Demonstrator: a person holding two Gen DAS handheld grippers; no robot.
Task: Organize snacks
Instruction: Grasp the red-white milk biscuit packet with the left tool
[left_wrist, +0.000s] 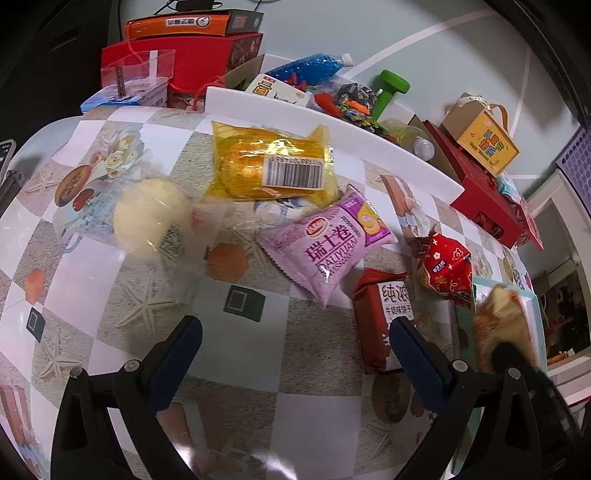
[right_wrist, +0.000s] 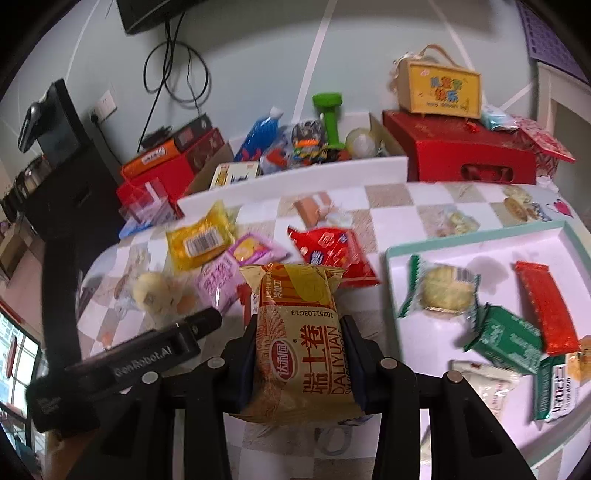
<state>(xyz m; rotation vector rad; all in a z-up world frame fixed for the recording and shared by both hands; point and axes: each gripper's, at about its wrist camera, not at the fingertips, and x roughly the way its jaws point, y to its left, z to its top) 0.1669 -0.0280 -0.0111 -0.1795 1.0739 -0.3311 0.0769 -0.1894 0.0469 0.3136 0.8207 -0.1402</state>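
My right gripper (right_wrist: 301, 325) is shut on a golden Swiss roll packet (right_wrist: 299, 343) and holds it above the table, left of the teal-rimmed tray (right_wrist: 480, 240). The tray holds several wrapped snacks, among them a green box (right_wrist: 506, 338) and a red bar (right_wrist: 546, 306). My left gripper (left_wrist: 295, 332) is open and empty over the tablecloth. Ahead of it lie a purple Swiss roll packet (left_wrist: 328, 240), a yellow packet (left_wrist: 273, 166), a clear-wrapped pale bun (left_wrist: 151, 218), a red biscuit pack (left_wrist: 384, 317) and a red candy bag (left_wrist: 447, 266).
A white board (left_wrist: 332, 122) edges the table's far side. Behind it stand red boxes (left_wrist: 184, 62), a carton with a blue bottle (left_wrist: 306, 66) and green dumbbell (left_wrist: 388, 90), and a yellow gift box (left_wrist: 484, 144). The left gripper body (right_wrist: 122, 365) shows in the right wrist view.
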